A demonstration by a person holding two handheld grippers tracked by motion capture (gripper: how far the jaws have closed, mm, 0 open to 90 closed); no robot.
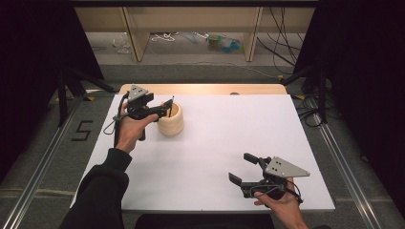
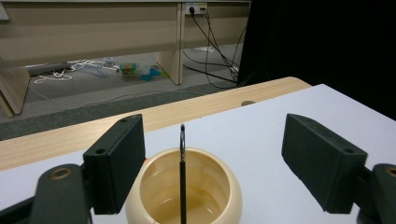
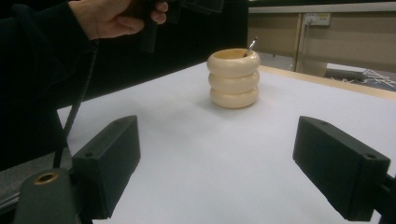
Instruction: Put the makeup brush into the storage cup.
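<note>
The left hand-held gripper [image 1: 165, 109] hangs over the far left part of the white bench [image 1: 215, 143]. Its jaws stand wide apart and hold nothing. Right under them sits a cream, ring-sided wooden pot [image 1: 171, 120]. A thin black stick with a small metal loop on top [image 2: 182, 177] stands in the pot, leaning on its rim, between the open jaws but not touching them. The bench around the pot is bare. Well apart, at the near right corner, the right hand-held gripper [image 1: 242, 168] rests low, its jaws also wide and holding nothing. Behind the bench, cables [image 1: 282, 43] and small things lie on the floor.
</note>
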